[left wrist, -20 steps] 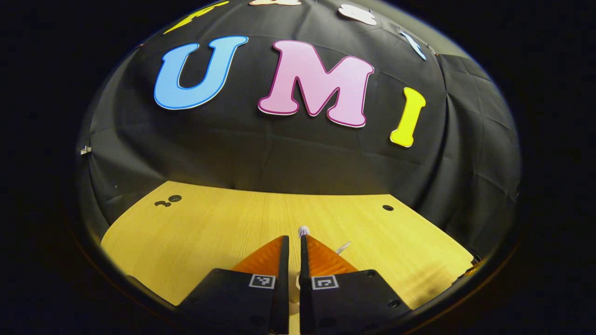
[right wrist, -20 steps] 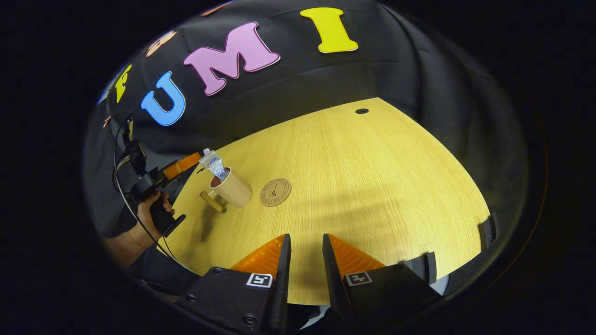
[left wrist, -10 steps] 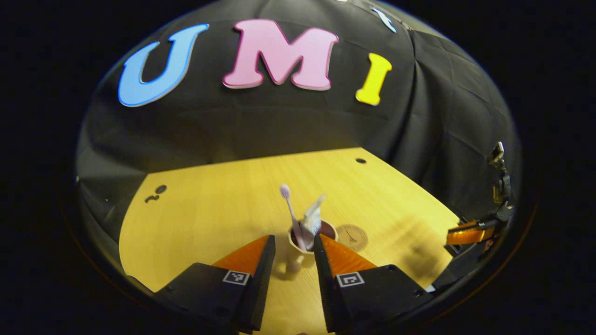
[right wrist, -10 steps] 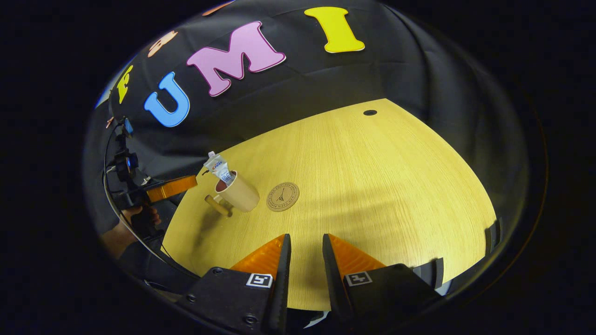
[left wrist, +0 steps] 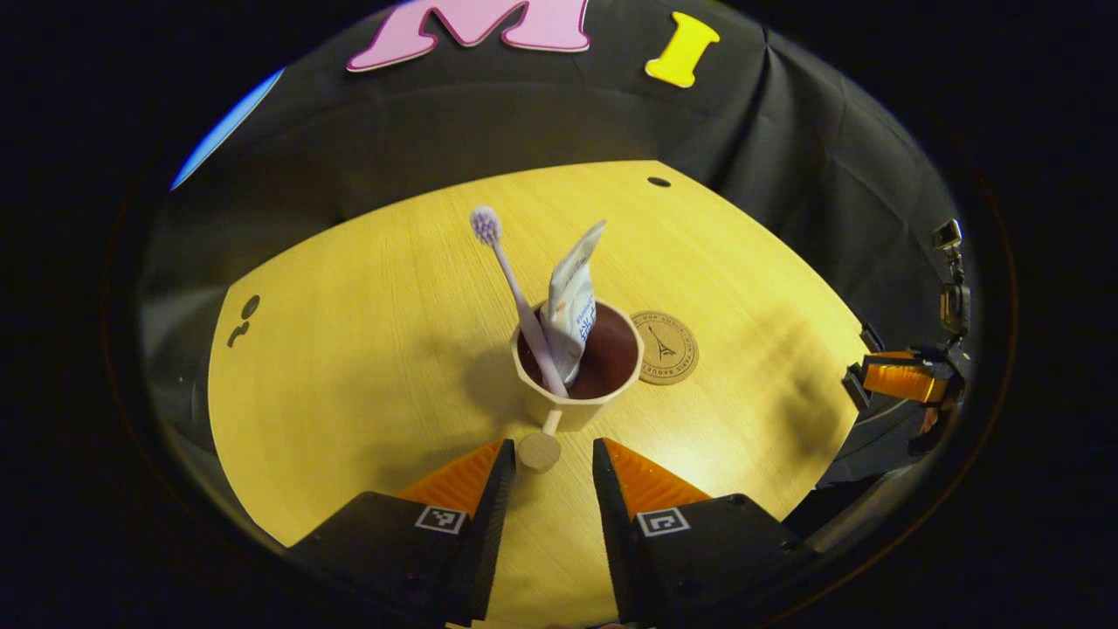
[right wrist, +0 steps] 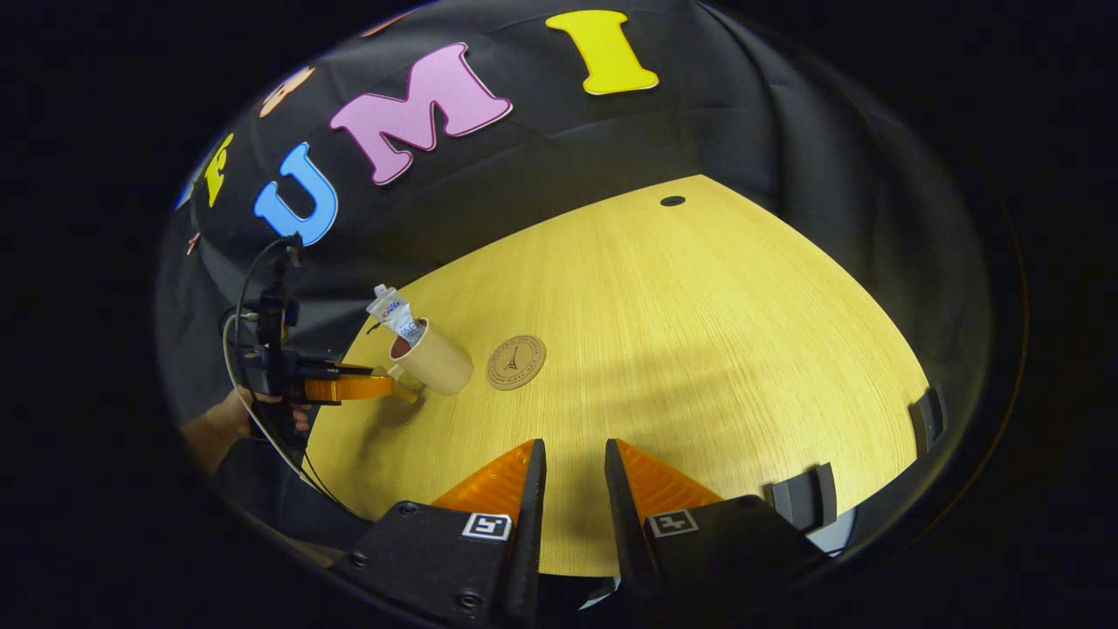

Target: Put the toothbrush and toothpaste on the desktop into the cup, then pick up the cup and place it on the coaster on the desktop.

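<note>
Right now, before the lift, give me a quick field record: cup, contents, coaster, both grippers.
cup: upright on desktop, beside coaster, not on it
contents: toothbrush and toothpaste stand inside
coaster: bare, right of cup in the left gripper view
left gripper: open, fingers either side of cup handle
right gripper: open, holds nothing

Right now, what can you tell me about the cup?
The cup is a beige mug with a dark brown inside. It stands upright on the wooden desk, just beside the round coaster, not on it. A toothbrush and a toothpaste tube lean inside it. Its handle, a stick with a round knob, points at the left gripper, whose open fingers sit either side of the knob without squeezing it.
</note>
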`<state>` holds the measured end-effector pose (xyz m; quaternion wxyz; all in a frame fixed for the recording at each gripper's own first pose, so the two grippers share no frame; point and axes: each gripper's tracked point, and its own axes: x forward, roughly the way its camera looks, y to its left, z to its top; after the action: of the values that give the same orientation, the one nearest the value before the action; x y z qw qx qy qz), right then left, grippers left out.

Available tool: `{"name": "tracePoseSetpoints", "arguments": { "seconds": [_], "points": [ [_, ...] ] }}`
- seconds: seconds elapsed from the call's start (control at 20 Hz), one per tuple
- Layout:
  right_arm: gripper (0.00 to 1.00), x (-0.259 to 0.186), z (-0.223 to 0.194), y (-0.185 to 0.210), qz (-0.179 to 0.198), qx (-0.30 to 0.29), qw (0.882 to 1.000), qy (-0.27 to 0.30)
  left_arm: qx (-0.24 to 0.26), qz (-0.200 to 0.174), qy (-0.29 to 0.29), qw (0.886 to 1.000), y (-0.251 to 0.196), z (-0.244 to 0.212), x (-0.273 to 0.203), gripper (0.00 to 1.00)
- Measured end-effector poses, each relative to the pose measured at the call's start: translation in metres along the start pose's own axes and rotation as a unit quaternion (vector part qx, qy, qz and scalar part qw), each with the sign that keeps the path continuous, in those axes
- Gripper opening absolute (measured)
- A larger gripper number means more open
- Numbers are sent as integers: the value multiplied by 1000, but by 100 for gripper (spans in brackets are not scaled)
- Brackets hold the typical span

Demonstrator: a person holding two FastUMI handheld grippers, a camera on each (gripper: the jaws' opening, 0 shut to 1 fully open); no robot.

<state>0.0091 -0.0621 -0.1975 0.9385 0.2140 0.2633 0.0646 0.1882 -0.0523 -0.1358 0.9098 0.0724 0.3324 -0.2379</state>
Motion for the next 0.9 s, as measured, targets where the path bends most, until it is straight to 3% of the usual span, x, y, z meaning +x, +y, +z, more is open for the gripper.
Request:
{"name": "tracePoseSetpoints", "arguments": {
  "seconds": [0.4, 0.75, 0.85, 0.9],
  "points": [
    [42, -19, -15, -23, -45, 39, 998, -9, 20, -17, 60, 998, 5, -6, 38, 58],
    [42, -26, -18, -25, -57, 54, 997, -21, 8, -14, 103, 995, 6, -13, 58, 56],
    [41, -27, -19, -26, -57, 55, 997, -21, 10, -1, 103, 995, 9, -12, 59, 38],
    [41, -27, -18, -27, -57, 56, 997, -20, 12, 2, 102, 995, 9, -12, 60, 41]
  ]
}}
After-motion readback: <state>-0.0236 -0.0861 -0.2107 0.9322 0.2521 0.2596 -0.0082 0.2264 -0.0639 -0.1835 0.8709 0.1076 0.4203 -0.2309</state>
